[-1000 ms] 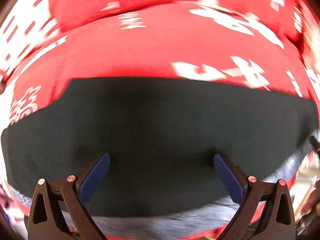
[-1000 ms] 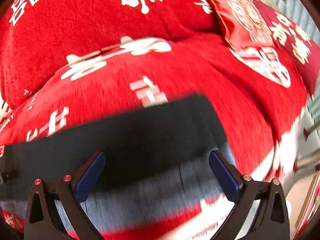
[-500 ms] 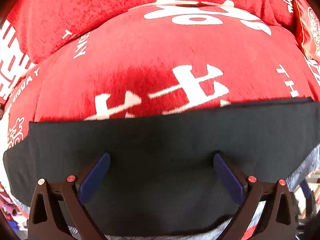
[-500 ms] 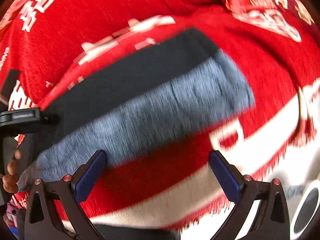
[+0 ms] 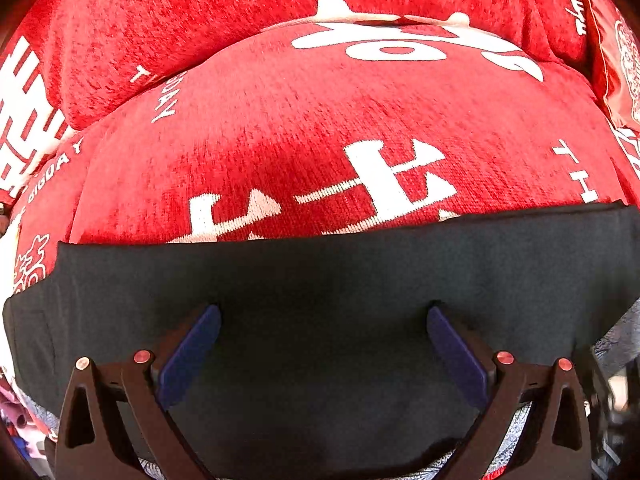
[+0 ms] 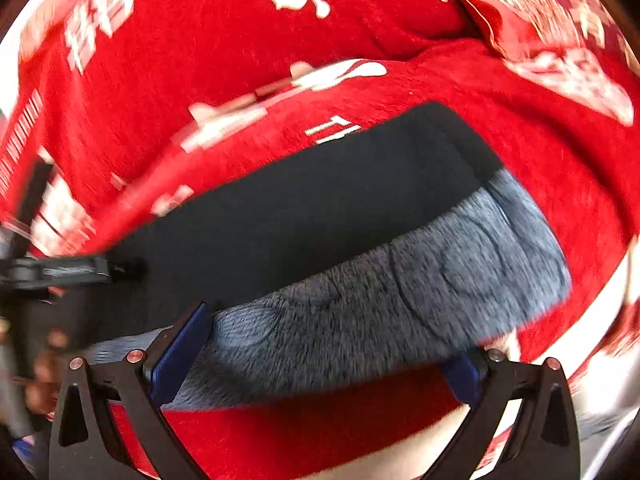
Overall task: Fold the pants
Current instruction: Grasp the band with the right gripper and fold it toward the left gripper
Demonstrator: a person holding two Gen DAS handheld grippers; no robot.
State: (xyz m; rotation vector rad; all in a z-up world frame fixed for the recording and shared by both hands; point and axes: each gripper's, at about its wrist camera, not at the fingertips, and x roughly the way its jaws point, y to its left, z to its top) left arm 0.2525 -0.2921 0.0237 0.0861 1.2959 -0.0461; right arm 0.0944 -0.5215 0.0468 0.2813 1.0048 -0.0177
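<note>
The pants point(image 5: 320, 280) are black outside with a grey fleecy lining point(image 6: 400, 292). They lie as a long folded band across a red sofa seat. In the left wrist view my left gripper point(image 5: 323, 344) is open and sits low over the black cloth, with both blue pads above it. In the right wrist view my right gripper point(image 6: 320, 344) is open and hovers at the near edge of the band, where the grey lining shows below the black layer point(image 6: 300, 208). The grey cloth covers part of its right pad. The left gripper's body point(image 6: 60, 272) shows at the left of that view.
The red sofa cover point(image 5: 320, 140) with white characters spreads under and behind the pants. A red patterned cushion point(image 6: 560, 40) leans at the back right. The seat's front edge with a white border point(image 6: 608, 380) runs at the lower right.
The right gripper has pulled back and up from the pants, so the whole folded band with its grey lining came into view, then eased closer. The left gripper shifted a little and stays over the black cloth.
</note>
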